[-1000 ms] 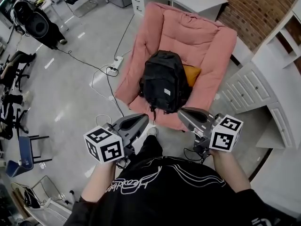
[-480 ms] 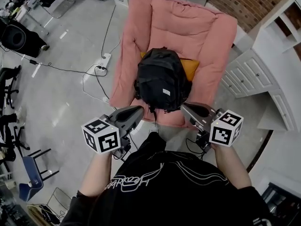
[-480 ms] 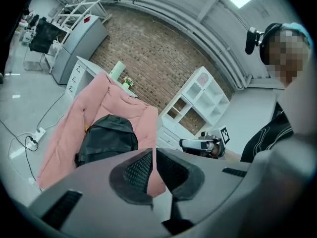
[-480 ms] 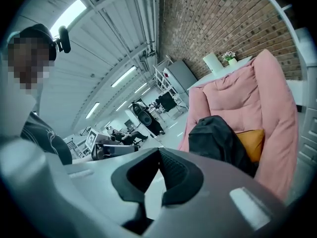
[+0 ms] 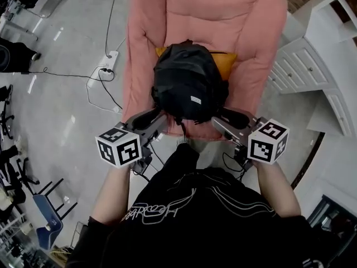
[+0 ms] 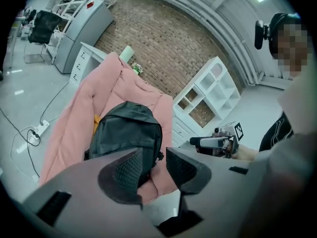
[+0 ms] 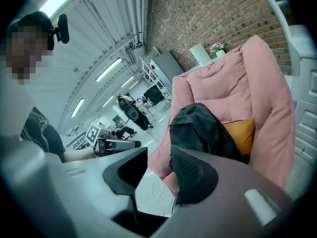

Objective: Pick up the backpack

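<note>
Both pairs of jaws stand partly apart, having just been opening, and neither has anything between its pads.

In the head view the left gripper point(image 5: 155, 118) and the right gripper point(image 5: 221, 120) flank the near end of the black backpack point(image 5: 187, 82), one at each near corner. Whether either touches the fabric cannot be told here. The backpack sits on the seat of a pink armchair point(image 5: 167, 15), its far side against an orange cushion point(image 5: 226, 57). The cushion probably props it up, so the bag is raised towards the person. The paired approach suggests a two-handed lift from both flanks.

In the left gripper view the jaws show a moderate gap. The backpack's lower right edge appears in that gap but farther off, not between the pads. The right gripper shows at the right, level with the bag's near end.

In the right gripper view the jaws are likewise open and empty. The backpack lies beyond the right jaw, with the cushion to its right. The gap itself frames only floor and the armchair's near edge, so this gripper probably needs to shift right to catch the bag.
</note>
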Demonstrator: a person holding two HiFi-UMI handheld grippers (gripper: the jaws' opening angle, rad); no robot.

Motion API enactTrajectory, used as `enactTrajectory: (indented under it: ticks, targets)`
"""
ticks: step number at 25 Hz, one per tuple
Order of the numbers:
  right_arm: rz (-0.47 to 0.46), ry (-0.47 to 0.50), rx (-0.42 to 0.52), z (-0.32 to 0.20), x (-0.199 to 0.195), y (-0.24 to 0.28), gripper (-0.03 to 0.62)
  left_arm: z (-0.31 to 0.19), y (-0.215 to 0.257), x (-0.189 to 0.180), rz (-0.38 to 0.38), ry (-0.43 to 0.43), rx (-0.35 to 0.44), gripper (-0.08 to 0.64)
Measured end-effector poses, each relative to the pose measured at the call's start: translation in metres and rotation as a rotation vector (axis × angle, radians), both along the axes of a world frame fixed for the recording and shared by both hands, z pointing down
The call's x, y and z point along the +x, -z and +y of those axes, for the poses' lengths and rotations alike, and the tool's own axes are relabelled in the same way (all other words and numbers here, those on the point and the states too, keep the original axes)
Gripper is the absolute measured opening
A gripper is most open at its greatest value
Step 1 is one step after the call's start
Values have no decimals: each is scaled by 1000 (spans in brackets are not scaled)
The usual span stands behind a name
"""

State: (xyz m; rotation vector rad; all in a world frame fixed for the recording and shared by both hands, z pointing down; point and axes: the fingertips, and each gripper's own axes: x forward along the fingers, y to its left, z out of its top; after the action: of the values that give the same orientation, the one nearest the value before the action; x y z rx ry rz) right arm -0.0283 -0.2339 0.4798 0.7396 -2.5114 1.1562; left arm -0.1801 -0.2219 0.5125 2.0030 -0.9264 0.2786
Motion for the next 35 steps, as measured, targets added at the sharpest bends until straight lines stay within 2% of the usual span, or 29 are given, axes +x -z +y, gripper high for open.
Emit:
enactTrajectory:
  ticks: [2,4,9,11,16,23,31,35]
  targets:
    - [10,-26,-14,-10,0,-13,168,-10,-11,-5,0,10,-13,148]
    - [61,-37,-3,-18,1,-28,186,-20,-24,-10,-14,14,-21,172]
    - [279,-10,80,-35,5,-69,204,-41,-58,-29,-142,-14,7,234]
    - [341,10,95,-40,6,-83,207,-49,-69,-34,-158,-13,3,253]
    - [412,49,57,-49,11,-119,265,-66,-99,-40,-173,-17,-39,275]
    - [432,12,27,-73,18,-146,267,-89,-136,-40,-173,-17,-85,318]
    - [445,18,27,-81,11,-162,267,-107,-165,-33,-237,-83,-85,318]
    - [427,-4,13,-82,8,-170,265,-112,-172,-29,-211,-73,-89,316]
